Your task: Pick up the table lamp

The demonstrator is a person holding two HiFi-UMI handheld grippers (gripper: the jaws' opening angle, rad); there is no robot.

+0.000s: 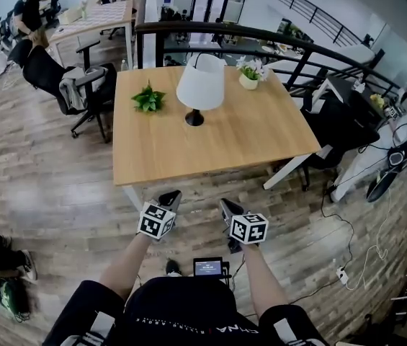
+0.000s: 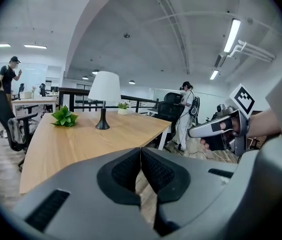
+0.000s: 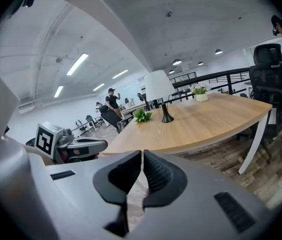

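The white-shaded black-based table lamp (image 1: 200, 85) is not yet grasped on the pale wooden counter (image 1: 210, 146); the left claw (image 2: 141, 159) and right claw (image 3: 142, 160) are held clenched, empty.

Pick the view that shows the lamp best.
Left gripper view, narrowly: the lamp stands side-on, shade, stem and base all clear. Right gripper view shows it likewise, slightly tilted. Head view looks from above; the shade hides most of the stem.

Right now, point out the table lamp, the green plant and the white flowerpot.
table lamp (image 1: 201, 83): head view, middle of its white shade.
green plant (image 1: 148, 98): head view, on its leaves.
white flowerpot (image 1: 248, 82): head view, on the pot's side.
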